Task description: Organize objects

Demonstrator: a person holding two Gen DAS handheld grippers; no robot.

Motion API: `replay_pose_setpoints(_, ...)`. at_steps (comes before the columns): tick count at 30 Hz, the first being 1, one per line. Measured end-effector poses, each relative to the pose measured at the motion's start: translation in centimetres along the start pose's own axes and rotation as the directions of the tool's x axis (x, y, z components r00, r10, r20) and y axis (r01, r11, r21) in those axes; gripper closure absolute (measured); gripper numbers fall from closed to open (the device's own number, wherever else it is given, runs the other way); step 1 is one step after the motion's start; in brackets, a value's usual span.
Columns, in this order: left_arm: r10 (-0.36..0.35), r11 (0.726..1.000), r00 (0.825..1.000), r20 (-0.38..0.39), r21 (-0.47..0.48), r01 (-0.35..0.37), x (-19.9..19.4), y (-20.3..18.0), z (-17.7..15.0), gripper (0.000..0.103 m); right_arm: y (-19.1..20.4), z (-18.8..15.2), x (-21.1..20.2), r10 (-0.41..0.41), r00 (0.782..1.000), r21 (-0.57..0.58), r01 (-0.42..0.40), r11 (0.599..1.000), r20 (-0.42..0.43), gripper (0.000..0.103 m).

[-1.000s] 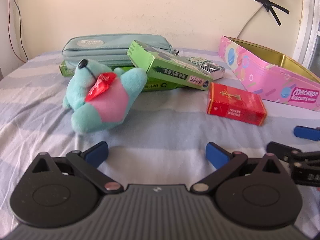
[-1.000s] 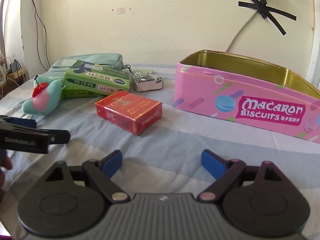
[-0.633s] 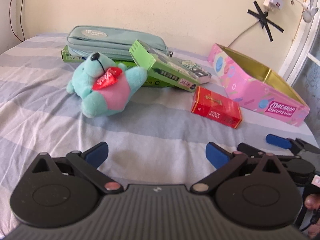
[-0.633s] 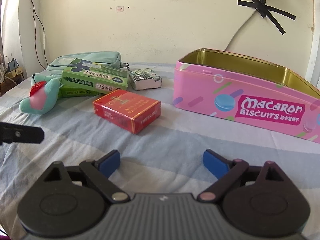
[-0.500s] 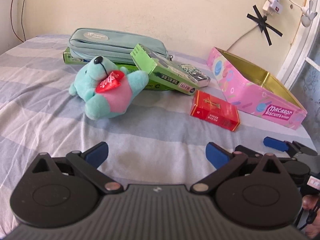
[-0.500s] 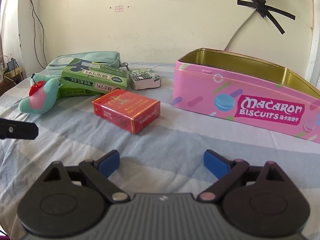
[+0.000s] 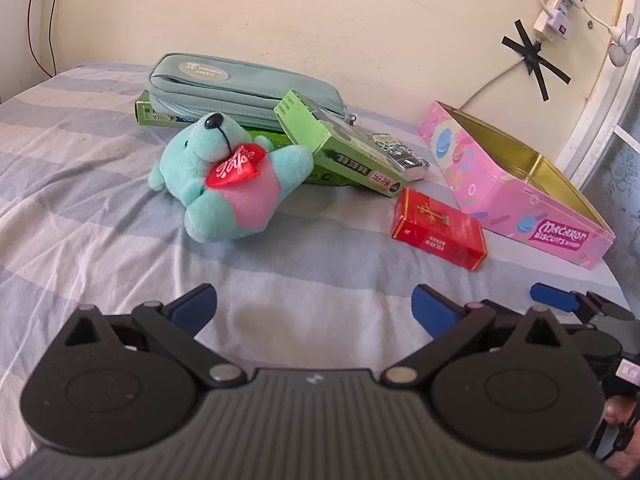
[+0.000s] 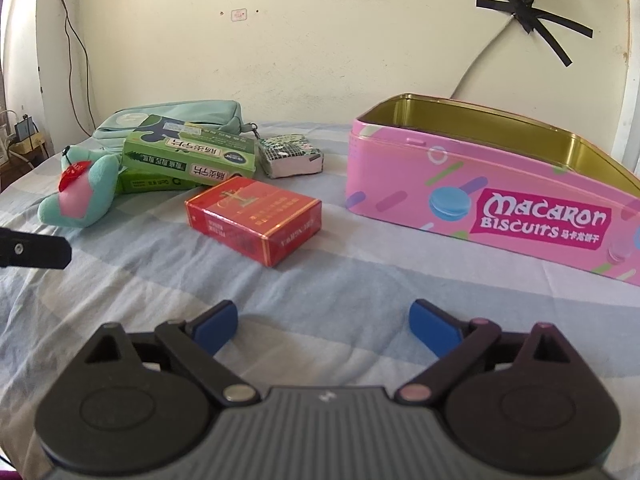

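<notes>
Change since earlier: left tongs (image 7: 314,304) have risen and pulled back, so the clutter now sits lower and farther ahead; right tongs (image 8: 323,322) have barely shifted.
Left tongs: blue pads spread wide, nothing between them, hanging over bare striped sheet (image 7: 80,216).
Right tongs: likewise wide open and empty, low above the sheet, aimed between the red pack and the tin.
Red pack (image 8: 254,216): lies flat just ahead and left of the right tongs, apart from the pile, likely the easiest first pick.
Pink tin (image 8: 480,204): lidless, ahead and right of the right tongs, gold inside showing no contents; probably the destination.
Plush bear (image 7: 230,178): ahead of the left tongs, on its back, arm against the green box.
Green box (image 7: 340,148): tilted, propped on another box beyond the bear.
Teal pouch (image 7: 244,86): farthest back, stacked on a flat green box.
Small patterned packet (image 8: 290,154): beyond the red pack, beside the green box.
</notes>
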State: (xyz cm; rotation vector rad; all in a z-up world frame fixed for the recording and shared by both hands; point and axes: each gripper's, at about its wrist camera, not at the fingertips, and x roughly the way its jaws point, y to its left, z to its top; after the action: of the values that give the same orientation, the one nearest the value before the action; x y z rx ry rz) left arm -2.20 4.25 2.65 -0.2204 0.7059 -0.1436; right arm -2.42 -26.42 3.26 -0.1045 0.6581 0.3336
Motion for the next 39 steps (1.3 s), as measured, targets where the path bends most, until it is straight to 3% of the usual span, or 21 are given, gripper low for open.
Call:
replay_pose_setpoints(7, -0.007, 1.000, 1.000, -0.022, -0.011, 0.007, 0.7, 0.2, 0.1, 0.000, 0.1, 0.0, 0.0, 0.011, 1.000, -0.004, -0.011, 1.000, -0.001, 0.006)
replay_pose_setpoints(9, -0.017, 1.000, 1.000, -0.019, -0.012, 0.016, 0.7, 0.3, 0.4, 0.000, 0.1, 0.1, -0.1, 0.018, 1.000, -0.009, -0.018, 1.000, 0.003, 0.011)
replay_pose_setpoints(13, -0.087, 0.996, 0.996, 0.003, -0.030, 0.087, 1.1, 0.8, 2.2, 0.000, 0.3, 0.4, -0.3, 0.049, 0.999, -0.025, -0.049, 0.998, 0.011, 0.015)
replay_pose_setpoints(15, -0.146, 0.989, 0.989, 0.009, -0.026, 0.147, 1.6, 0.6, 3.3, 0.013, 0.2, 0.8, -0.3, 0.074, 0.997, -0.014, -0.073, 0.997, 0.019, 0.016)
replay_pose_setpoints(19, -0.240, 0.971, 0.971, -0.023, -0.003, 0.240, 3.7, -0.9, 5.0, 0.018, 0.0, 1.8, 0.6, 0.109, 0.994, 0.005, -0.109, 0.994, 0.008, 0.016)
replay_pose_setpoints(21, -0.273, 0.962, 0.960, -0.056, 0.019, 0.274, 5.1, -2.2, 5.4, 0.031, 0.2, 2.2, 1.2, 0.115, 0.993, -0.009, -0.115, 0.993, -0.001, 0.016)
replay_pose_setpoints(23, -0.284, 0.957, 0.955, -0.083, 0.046, 0.288, 6.6, -3.7, 5.6, 0.033, 0.7, 2.6, 1.8, 0.123, 0.992, -0.031, -0.123, 0.992, -0.006, 0.016)
replay_pose_setpoints(25, -0.262, 0.961, 0.960, -0.103, 0.059, 0.269, 8.0, -4.5, 5.7, 0.035, 1.2, 3.1, 2.5, 0.138, 0.990, -0.051, -0.138, 0.989, -0.013, 0.021)
replay_pose_setpoints(26, -0.267, 0.960, 0.956, -0.122, 0.058, 0.275, 8.6, -4.7, 5.6, 0.045, 1.5, 3.3, 2.9, 0.145, 0.989, -0.064, -0.146, 0.987, -0.016, 0.026)
replay_pose_setpoints(27, -0.285, 0.954, 0.946, -0.152, 0.047, 0.295, 9.4, -4.8, 5.4, 0.050, 1.7, 3.4, 3.0, 0.146, 0.989, -0.079, -0.147, 0.986, -0.011, 0.035)
replay_pose_setpoints(28, -0.313, 0.947, 0.938, -0.149, 0.024, 0.320, 9.6, -4.7, 5.2, 0.049, 2.0, 3.4, 3.2, 0.146, 0.989, -0.097, -0.146, 0.985, -0.004, 0.037)
replay_pose_setpoints(31, -0.280, 0.955, 0.952, -0.127, 0.067, 0.290, 8.7, -5.9, 4.8, 0.050, 1.8, 3.4, 2.9, 0.111, 0.994, -0.100, -0.109, 0.989, 0.022, 0.051)
replay_pose_setpoints(33, -0.288, 0.951, 0.952, -0.108, 0.085, 0.297, 7.4, -6.8, 5.0, 0.049, 1.1, 3.3, 1.6, 0.119, 0.991, -0.072, -0.115, 0.991, 0.058, 0.051)
replay_pose_setpoints(36, -0.325, 0.928, 0.945, -0.048, 0.176, 0.328, 4.6, -9.5, 5.8, 0.048, 0.2, 3.0, -1.7, 0.066, 0.980, -0.095, -0.049, 0.994, 0.187, 0.051)
replay_pose_setpoints(39, -0.378, 0.892, 0.926, 0.007, 0.270, 0.363, 3.6, -13.6, 7.2, 0.045, -2.0, 3.7, -4.2, -0.018, 0.954, -0.074, 0.042, 0.996, 0.300, 0.051)
